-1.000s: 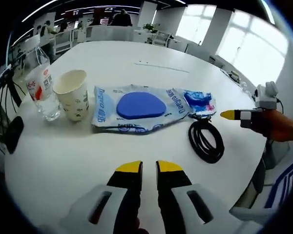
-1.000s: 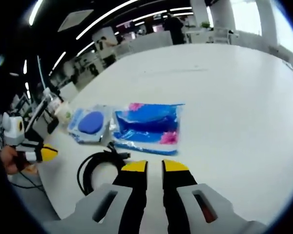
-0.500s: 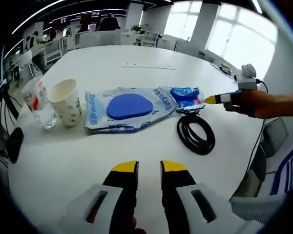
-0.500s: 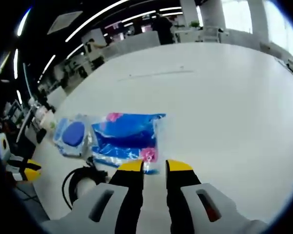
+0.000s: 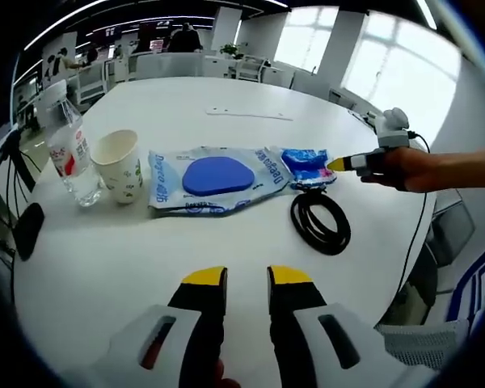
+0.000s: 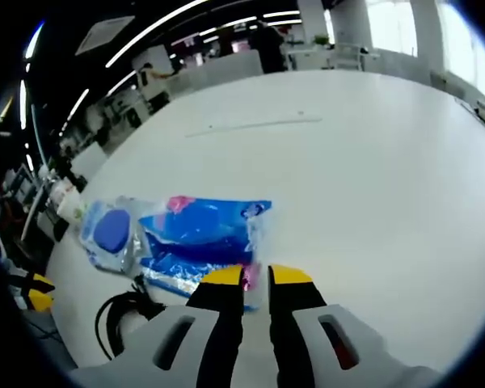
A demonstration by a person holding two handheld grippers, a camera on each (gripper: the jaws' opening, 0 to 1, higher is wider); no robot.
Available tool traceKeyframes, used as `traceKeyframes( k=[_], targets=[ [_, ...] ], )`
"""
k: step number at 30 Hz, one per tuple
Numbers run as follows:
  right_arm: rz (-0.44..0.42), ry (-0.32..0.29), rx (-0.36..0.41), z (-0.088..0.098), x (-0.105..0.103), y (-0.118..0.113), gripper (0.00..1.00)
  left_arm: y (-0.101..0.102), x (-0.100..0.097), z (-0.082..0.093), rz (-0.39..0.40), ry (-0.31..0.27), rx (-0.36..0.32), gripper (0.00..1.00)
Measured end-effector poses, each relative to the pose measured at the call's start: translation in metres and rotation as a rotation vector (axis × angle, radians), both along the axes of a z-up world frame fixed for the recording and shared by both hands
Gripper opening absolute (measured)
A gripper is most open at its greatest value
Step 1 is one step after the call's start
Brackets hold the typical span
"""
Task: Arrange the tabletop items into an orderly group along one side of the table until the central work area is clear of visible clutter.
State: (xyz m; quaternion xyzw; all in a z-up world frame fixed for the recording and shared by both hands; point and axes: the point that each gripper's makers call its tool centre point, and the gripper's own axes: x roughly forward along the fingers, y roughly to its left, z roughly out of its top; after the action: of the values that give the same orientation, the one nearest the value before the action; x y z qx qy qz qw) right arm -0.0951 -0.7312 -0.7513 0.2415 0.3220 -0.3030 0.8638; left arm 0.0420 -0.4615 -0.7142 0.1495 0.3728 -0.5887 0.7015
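Row along the near edge of the white desk (image 5: 226,89): water bottle (image 5: 71,158), paper cup (image 5: 120,166), wipes pack (image 5: 214,178), blue pouch (image 6: 206,240), black cable coil (image 5: 319,223) just beside. Right gripper (image 6: 255,275) at the pouch's edge, jaws narrowly parted, nothing visibly clamped. Left gripper (image 5: 246,276) slightly parted, empty, above bare desk.

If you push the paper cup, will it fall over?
Probably easily. The paper cup stands upright and looks empty, so it is likely light; a high push may tip it. It is round, so it might then roll toward the water bottle beside it.
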Motion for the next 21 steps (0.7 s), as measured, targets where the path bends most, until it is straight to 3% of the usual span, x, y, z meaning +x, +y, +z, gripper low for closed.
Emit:
traceKeyframes(
  k=[21],
  targets=[
    [-0.013,-0.007,-0.007,0.0,-0.022,-0.009,0.02,0.018,0.001,0.018,-0.071,-0.052,-0.02,0.26]
  ],
)
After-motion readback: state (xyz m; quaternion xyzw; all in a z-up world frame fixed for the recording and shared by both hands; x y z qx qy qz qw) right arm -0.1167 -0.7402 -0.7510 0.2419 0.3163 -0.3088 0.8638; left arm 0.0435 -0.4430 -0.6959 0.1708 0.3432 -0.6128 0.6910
